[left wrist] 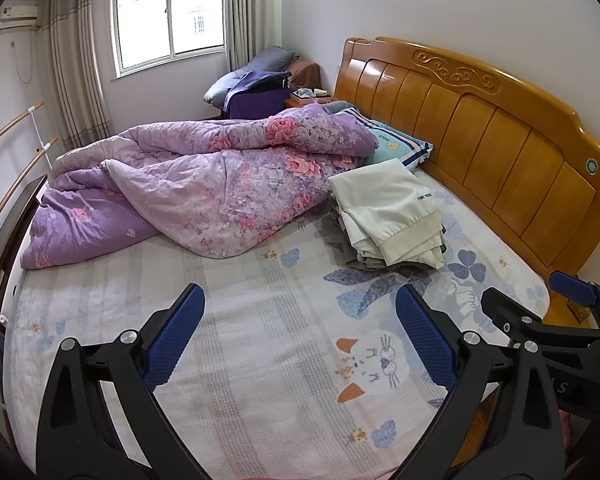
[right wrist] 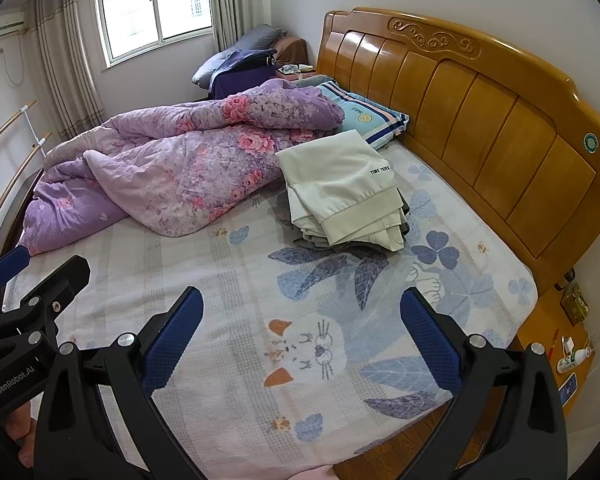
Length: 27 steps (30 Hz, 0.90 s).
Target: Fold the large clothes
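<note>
Left wrist view: your left claw [left wrist: 300,336] and right claw [right wrist: 302,338] both released, empty, hovering over bed [left wrist: 228,344]; folded cream clothes stack [left wrist: 388,216] parked by headboard [left wrist: 492,148], freeing folding space

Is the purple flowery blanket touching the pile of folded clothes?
Touching. In the right wrist view, the purple blanket's edge presses against the far side of the clothes pile, no sheet showing between.
</note>
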### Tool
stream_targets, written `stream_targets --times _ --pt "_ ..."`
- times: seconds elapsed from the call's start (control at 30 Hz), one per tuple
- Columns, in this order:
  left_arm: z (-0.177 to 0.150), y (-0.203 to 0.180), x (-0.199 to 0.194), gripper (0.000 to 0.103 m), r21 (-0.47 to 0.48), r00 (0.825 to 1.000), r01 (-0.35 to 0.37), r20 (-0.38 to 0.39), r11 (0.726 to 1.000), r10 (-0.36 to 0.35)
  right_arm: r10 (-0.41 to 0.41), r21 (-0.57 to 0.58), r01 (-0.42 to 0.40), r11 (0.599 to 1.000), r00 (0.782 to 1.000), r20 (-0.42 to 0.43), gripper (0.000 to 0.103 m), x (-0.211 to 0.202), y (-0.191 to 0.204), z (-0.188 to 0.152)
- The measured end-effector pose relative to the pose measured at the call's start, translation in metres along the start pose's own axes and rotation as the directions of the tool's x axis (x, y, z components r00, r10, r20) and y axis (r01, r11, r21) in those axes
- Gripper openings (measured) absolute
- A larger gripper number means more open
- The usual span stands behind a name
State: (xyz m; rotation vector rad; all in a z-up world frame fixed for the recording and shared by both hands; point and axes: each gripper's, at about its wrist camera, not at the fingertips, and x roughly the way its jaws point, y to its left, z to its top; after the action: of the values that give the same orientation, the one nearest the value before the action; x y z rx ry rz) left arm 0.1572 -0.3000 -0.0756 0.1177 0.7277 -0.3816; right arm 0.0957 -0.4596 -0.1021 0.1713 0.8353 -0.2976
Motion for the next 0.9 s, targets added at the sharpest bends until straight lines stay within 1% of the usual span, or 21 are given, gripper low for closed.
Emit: stream_targets --times 0.4,0.9 --pt "-0.0027 -0.0066 -0.0015 0.097 0.019 1.000 0.016 0.000 1.000 -0.016 -0.002 0.003 0.002 1.000 1.000 -0.003 0.095 0.0007 -0.0051 -0.0016" --pt "-0.0033 -0.0082 -0.0028 0.097 0.019 1.000 0.025 0.003 1.000 -0.025 0.000 0.004 0.000 1.000 1.000 -0.004 0.095 0.0004 -0.0071 -0.0032"
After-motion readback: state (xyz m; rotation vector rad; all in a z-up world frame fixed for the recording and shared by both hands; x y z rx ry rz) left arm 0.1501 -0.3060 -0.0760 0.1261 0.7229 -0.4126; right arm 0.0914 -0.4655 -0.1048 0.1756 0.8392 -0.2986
